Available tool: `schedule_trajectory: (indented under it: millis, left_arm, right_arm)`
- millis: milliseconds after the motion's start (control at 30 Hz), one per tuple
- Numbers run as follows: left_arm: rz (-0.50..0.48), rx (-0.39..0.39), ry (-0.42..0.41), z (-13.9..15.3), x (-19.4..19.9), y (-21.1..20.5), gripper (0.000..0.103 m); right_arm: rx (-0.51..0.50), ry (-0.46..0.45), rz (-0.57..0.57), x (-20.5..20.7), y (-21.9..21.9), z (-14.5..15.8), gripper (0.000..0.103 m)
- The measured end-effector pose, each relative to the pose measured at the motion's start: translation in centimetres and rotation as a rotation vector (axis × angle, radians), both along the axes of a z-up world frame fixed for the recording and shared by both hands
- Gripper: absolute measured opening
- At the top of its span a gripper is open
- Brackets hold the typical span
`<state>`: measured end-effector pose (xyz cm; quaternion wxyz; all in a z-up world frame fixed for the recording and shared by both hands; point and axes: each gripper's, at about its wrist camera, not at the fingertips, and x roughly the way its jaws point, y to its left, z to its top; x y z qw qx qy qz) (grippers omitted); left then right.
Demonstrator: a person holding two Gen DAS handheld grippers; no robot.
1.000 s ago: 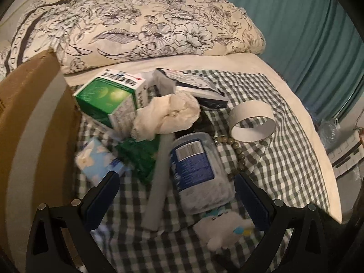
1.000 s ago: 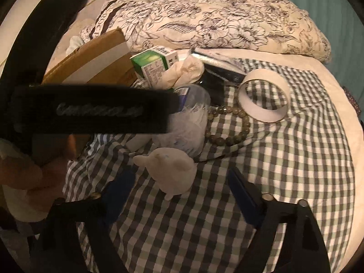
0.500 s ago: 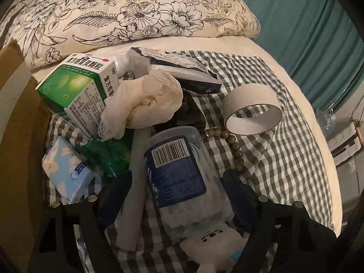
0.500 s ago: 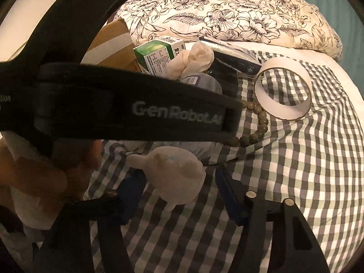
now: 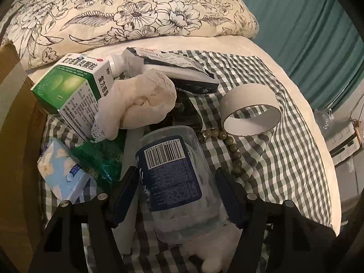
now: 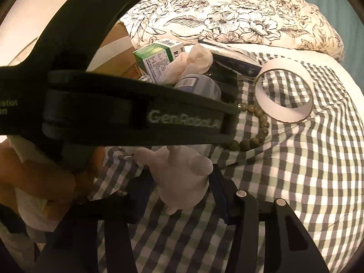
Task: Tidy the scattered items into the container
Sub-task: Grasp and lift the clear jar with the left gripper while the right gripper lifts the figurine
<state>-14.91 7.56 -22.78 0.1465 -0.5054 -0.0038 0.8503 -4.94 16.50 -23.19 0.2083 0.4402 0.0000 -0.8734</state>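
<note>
just one jar (image 5: 179, 182) (lying), one tape ring (image 5: 250, 110).

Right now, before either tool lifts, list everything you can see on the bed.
clear jar: 1, blue label, lying between the left tool's pads
white plush toy: 1, between the right tool's pads
medicine box: 1, green and white, left of the pile
cream cloth: 1, crumpled, beside the box
tissue pack: 1, pale blue, near left
green packet: 1, under the cloth
dark pouch: 1, black and white, behind the cloth
tape ring: 1, white, right
bead bracelet: 1, olive, beside the ring
checked cloth: 1, green and white, underneath
floral duvet: 1, behind
cardboard box: 1, brown, far left
left tool: closing around the jar
right tool: closing around the toy
</note>
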Motion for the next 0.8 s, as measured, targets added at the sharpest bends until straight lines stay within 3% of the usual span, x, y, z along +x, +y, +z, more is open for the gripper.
schedule_trajectory:
  millis: [800]
  left_arm:
    - [0.062, -0.023, 0.15, 7.6, 5.0, -2.4, 0.067]
  right_arm:
    - [0.067, 0.091, -0.107, 2.1, 1.6, 5.2, 0.049]
